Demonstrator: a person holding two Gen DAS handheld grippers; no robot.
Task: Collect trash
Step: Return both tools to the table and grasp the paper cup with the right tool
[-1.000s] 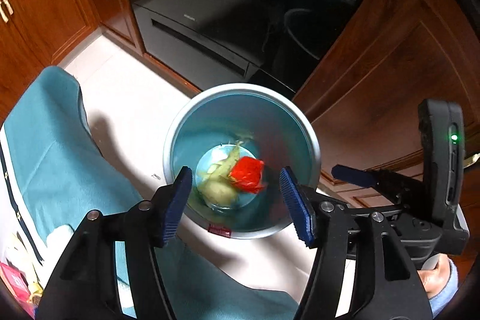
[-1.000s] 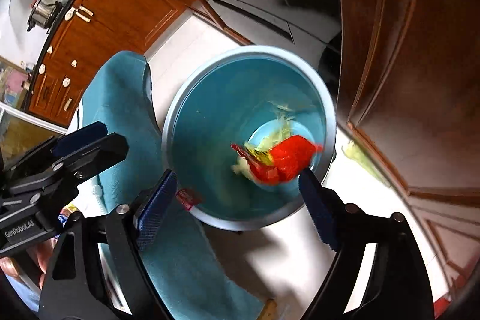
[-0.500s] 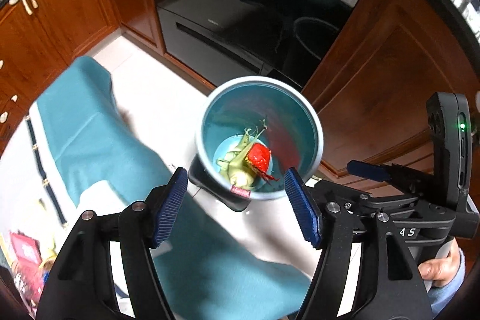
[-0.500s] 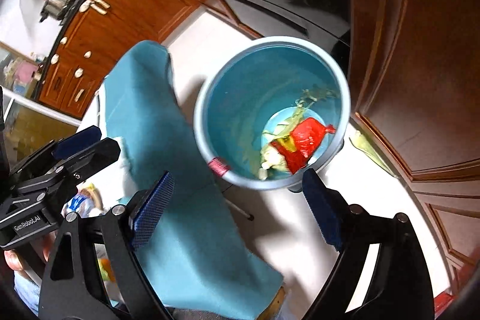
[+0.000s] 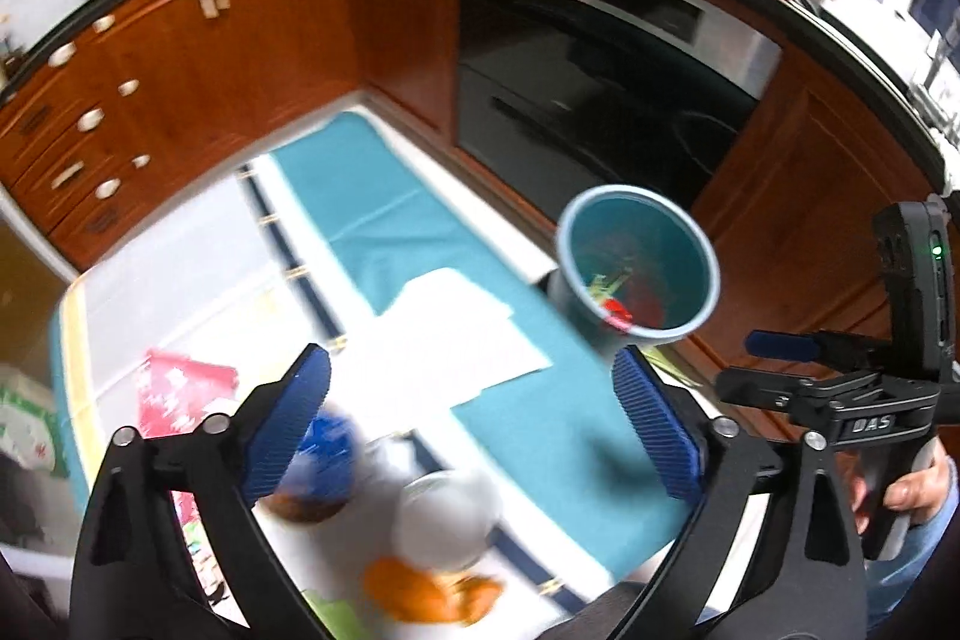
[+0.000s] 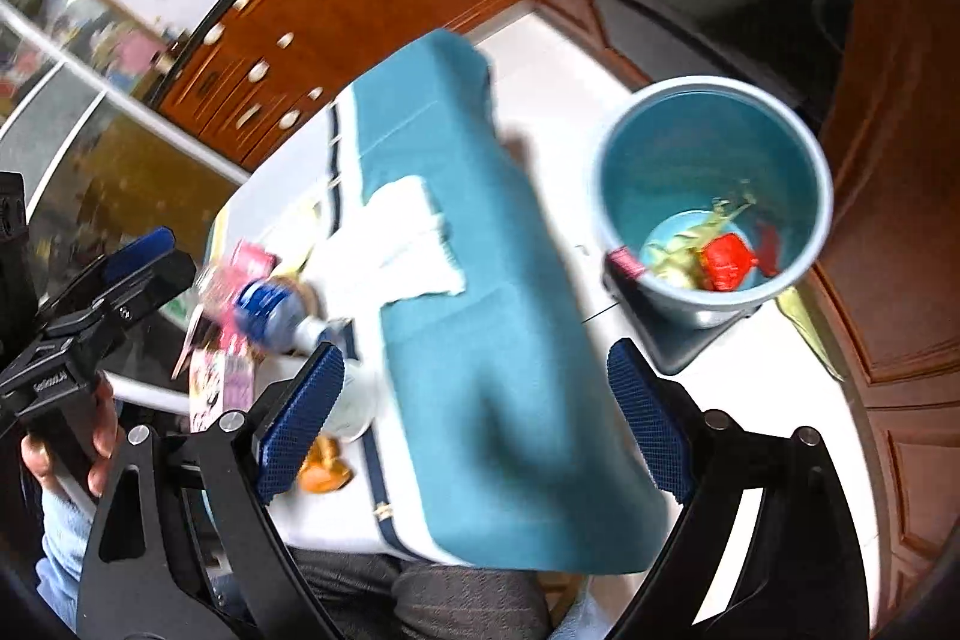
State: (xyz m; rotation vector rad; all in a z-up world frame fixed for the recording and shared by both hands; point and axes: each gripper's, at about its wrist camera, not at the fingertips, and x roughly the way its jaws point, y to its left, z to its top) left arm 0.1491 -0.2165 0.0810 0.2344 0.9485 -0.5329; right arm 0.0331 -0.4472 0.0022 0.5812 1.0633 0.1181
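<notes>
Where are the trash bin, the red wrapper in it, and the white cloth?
trash bin [image 6: 606,196], right wrist view, left rim.
red wrapper [image 6: 727,261], right wrist view, middle of its crumpled face.
white cloth [image 5: 456,334], left wrist view, centre of the cloth.

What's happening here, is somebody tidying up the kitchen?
Yes, someone is clearing rubbish with two hand-held tongs. Both the left tongs and the right tongs are open and hold nothing. The blue bin on the floor already has a red wrapper and green scraps inside. Blurry clutter is left on the table, including a blue-capped bottle and a white cloth.
</notes>
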